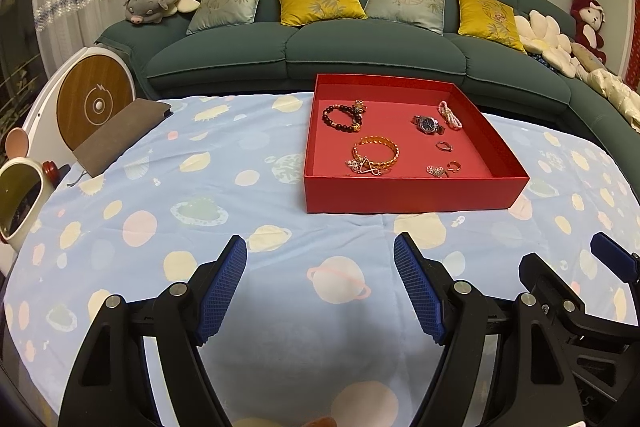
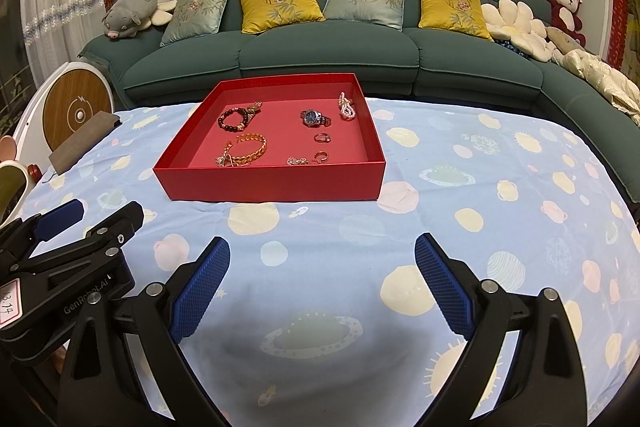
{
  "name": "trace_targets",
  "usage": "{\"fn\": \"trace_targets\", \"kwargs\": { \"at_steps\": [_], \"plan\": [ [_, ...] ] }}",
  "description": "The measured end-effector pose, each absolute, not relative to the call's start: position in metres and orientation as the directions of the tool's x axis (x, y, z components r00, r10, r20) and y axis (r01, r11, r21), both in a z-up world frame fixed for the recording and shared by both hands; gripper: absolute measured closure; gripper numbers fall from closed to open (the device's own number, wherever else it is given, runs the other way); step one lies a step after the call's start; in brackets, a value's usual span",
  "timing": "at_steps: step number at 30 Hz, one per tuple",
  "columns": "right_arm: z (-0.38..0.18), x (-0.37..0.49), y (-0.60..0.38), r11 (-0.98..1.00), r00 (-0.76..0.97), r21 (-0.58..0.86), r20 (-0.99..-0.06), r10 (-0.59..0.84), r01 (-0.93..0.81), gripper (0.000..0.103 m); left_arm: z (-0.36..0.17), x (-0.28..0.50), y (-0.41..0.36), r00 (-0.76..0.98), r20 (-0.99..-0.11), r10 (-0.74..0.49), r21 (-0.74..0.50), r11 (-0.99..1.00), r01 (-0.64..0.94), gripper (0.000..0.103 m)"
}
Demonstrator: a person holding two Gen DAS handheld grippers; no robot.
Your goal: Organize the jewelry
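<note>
Clutter at the far left is the hardest to read: a cream-rimmed mirror [image 1: 18, 201] is cut off by the picture's edge, and behind it a white device with a round wood-grain face [image 1: 94, 105] is half hidden by a brown cloth-covered notebook [image 1: 122, 137] leaning on the table's edge. The tablecloth [image 1: 248, 211] is pale blue cotton printed with pastel planets, creased in soft folds.

The left gripper [image 1: 320, 287] hangs over bare cloth, its ribbed blue pads spread wide apart with nothing between them. Its black plastic arms run off the bottom of the view.

Beyond it sits the red cardboard tray [image 1: 412, 193], shallow and square, with the jewelry inside. At the tray's left lie a dark beaded bracelet [image 1: 340, 118] and a woven gold bangle [image 1: 376, 150], with a small tangle of charms overlapping the bangle's near edge that I cannot sort out. Farther right are a metal-strap watch [image 1: 428, 124] with a dark blue dial, a pink bead strand [image 1: 450, 115] near the far wall, and some rings [image 1: 443, 146] too small to make out.

The right gripper [image 2: 322, 289] is likewise spread and empty, well short of the tray.

A teal fabric sofa [image 1: 372, 59] with silk cushions fills the background.
</note>
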State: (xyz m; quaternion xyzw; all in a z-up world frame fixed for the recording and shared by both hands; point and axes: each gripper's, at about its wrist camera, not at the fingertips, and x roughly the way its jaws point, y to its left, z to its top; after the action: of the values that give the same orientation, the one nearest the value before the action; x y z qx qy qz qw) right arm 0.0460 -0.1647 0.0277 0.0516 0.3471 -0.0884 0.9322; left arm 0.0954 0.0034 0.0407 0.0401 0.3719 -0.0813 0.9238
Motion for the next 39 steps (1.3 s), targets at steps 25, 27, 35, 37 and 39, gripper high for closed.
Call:
{"fn": "trace_targets", "kwargs": {
  "at_steps": [25,27,35,37,39],
  "plan": [
    [0.0279,0.0461,-0.1636,0.979,0.744,0.03,-0.655,-0.132,0.201,0.012,0.0385,0.0946,0.0038,0.716,-0.691,-0.099,0.027,0.986,0.162,0.03],
    [0.0281,0.0461,-0.1637,0.979,0.744,0.029,-0.654,-0.133,0.201,0.012,0.0386,0.0941,0.0034,0.719,-0.689,-0.095,0.03,0.987,0.159,0.03],
    [0.028,0.047,-0.1644,0.979,0.741,0.026,-0.658,-0.134,0.2,0.012,0.0371,0.0934,0.0025,0.719,-0.691,-0.071,0.043,0.989,0.14,0.03],
    [0.028,0.0474,-0.1649,0.98,0.741,0.027,-0.658,-0.133,0.2,0.012,0.0372,0.0934,0.0031,0.723,-0.687,-0.066,0.049,0.99,0.136,0.03],
    [0.0277,0.0484,-0.1664,0.98,0.741,0.029,-0.659,-0.131,0.199,0.012,0.0378,0.092,0.0023,0.726,-0.685,-0.062,0.053,0.989,0.135,0.03]
  ]
}}
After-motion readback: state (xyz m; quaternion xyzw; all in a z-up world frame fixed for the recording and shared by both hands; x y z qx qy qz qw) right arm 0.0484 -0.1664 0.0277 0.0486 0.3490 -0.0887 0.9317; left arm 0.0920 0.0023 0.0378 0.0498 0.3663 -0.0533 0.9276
